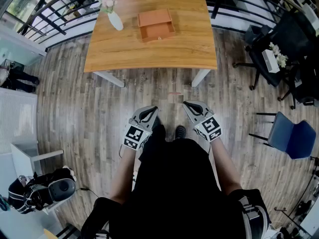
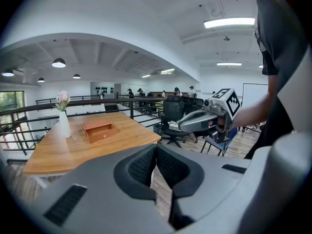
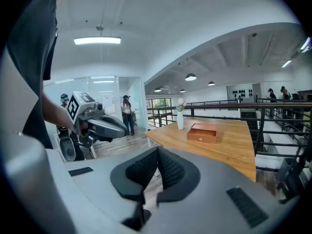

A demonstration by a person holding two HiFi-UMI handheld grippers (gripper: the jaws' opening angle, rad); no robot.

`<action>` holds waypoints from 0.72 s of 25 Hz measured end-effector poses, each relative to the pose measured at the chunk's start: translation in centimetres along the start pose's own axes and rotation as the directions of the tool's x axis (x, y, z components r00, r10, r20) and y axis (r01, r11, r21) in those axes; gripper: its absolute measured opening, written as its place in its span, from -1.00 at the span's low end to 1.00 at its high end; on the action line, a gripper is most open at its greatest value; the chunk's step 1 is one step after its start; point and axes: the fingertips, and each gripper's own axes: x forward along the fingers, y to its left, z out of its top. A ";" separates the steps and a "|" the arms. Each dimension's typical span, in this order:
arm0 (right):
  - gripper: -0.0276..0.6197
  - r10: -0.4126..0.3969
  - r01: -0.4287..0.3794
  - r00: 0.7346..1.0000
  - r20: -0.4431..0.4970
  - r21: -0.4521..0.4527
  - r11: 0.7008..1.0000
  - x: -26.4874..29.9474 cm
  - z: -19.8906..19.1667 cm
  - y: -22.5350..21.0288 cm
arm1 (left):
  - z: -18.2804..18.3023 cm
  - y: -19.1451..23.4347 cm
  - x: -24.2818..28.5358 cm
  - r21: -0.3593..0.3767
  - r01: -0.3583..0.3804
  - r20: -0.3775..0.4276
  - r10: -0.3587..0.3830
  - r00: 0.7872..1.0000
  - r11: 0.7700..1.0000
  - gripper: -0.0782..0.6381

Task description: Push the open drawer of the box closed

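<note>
Box [image 1: 155,19] on table [image 1: 149,54], drawer [image 1: 158,33] open, well ahead of both claws. Left gripper [image 1: 148,112] and right gripper [image 1: 190,106] pinched together, empty (black-and-white square markers on each).

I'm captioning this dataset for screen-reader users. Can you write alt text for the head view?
Seen from above, a person stands on a wood-plank floor holding a left hand-held gripper and a right hand-held gripper, both shut and empty. Ahead, a light wooden table carries an orange-brown wooden drawer box and, left of it, a white vase with a pink flower.
</note>
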 end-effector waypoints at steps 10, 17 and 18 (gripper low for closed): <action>-0.87 0.022 -0.021 0.999 0.024 -0.025 0.999 -2.2 0.7 -0.6 | 1.9 -2.0 0.3 0.027 -0.018 0.025 0.017 1.000 0.999 -0.71; -0.87 0.046 -0.046 0.999 0.019 -0.033 0.998 -2.0 1.1 -1.2 | 2.5 -1.7 0.3 0.018 -0.045 0.030 0.045 0.999 0.999 -0.71; -0.87 0.049 -0.048 0.999 0.017 -0.033 0.998 -2.0 1.0 -1.4 | 2.5 -1.7 0.4 0.018 -0.050 0.030 0.049 0.998 0.999 -0.71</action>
